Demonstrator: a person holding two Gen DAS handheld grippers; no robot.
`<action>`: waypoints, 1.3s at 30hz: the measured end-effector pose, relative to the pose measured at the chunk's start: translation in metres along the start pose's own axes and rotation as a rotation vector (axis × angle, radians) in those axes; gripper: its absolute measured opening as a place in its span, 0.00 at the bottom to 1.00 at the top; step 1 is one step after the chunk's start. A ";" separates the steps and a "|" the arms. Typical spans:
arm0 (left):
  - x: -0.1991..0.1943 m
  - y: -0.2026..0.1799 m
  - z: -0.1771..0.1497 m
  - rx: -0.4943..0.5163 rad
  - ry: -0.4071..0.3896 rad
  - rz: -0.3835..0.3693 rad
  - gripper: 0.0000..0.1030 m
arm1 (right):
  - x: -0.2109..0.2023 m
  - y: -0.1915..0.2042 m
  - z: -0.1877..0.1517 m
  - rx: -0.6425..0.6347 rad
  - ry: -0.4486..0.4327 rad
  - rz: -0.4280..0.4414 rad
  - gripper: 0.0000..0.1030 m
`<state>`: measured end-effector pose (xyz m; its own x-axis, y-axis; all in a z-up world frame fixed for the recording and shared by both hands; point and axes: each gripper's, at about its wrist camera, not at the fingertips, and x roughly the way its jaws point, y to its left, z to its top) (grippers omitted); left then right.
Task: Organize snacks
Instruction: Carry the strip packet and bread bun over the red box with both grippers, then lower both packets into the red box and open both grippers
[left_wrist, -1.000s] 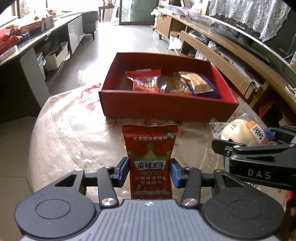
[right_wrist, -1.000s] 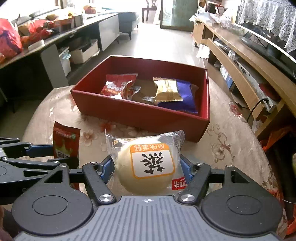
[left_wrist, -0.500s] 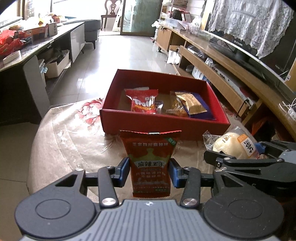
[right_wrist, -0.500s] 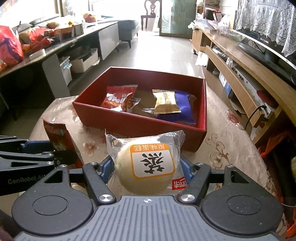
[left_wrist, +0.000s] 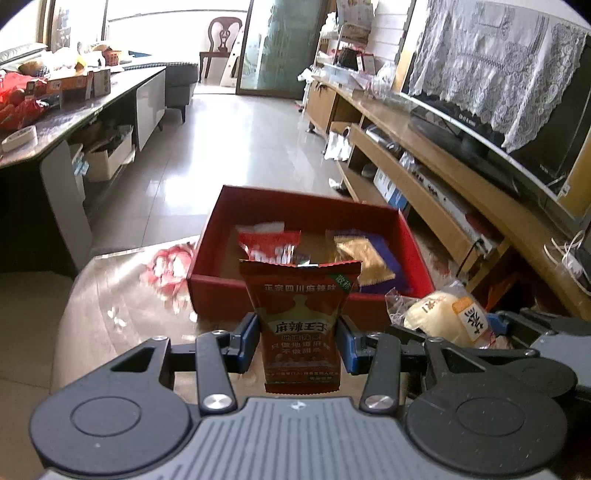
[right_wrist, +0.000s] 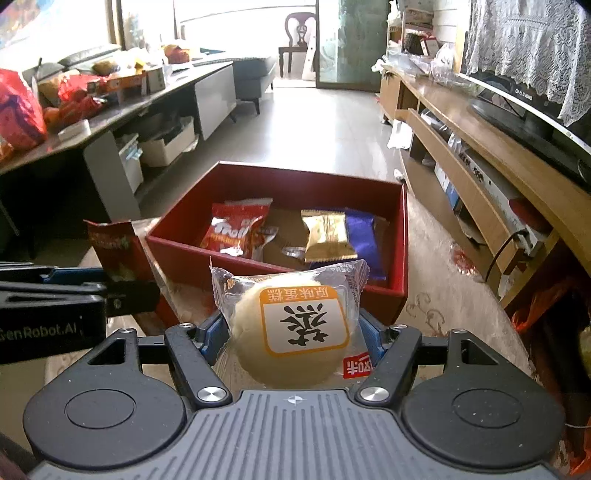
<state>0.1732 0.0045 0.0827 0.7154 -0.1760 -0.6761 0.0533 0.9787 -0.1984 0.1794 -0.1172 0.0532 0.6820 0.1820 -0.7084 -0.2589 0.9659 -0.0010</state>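
My left gripper (left_wrist: 298, 341) is shut on a red spicy-snack packet (left_wrist: 301, 317), held upright above the table just in front of the red box (left_wrist: 216, 291). My right gripper (right_wrist: 293, 339) is shut on a round pale cake in clear wrap (right_wrist: 295, 325), also short of the red box (right_wrist: 399, 295). In the right wrist view the left gripper (right_wrist: 122, 291) shows at the left with its red packet (right_wrist: 114, 247). The wrapped cake (left_wrist: 443, 319) appears at the right of the left wrist view. Inside the box lie a red packet (right_wrist: 236, 230), a gold packet (right_wrist: 327, 236) and a blue packet (right_wrist: 364, 240).
The box stands on a round table with a beige floral cloth (right_wrist: 439, 295). A long wooden TV cabinet (right_wrist: 480, 155) runs along the right. A dark cluttered counter (right_wrist: 92, 114) lines the left, with tiled floor (right_wrist: 314, 125) beyond the table.
My left gripper has risen with the red packet, so the box now sits lower and farther in its view. The right gripper with the cake has hardly moved.
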 end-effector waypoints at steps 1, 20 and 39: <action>0.001 -0.001 0.004 -0.001 -0.005 0.000 0.44 | 0.001 -0.001 0.003 0.005 -0.005 -0.001 0.73; 0.091 -0.015 0.069 0.002 0.018 0.070 0.42 | 0.063 -0.028 0.057 0.084 -0.010 -0.004 0.73; 0.140 -0.007 0.077 -0.041 0.083 0.107 0.30 | 0.113 -0.040 0.062 0.104 0.040 -0.015 0.80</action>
<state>0.3264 -0.0188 0.0439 0.6554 -0.0802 -0.7510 -0.0505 0.9875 -0.1495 0.3089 -0.1239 0.0168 0.6565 0.1619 -0.7368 -0.1749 0.9827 0.0601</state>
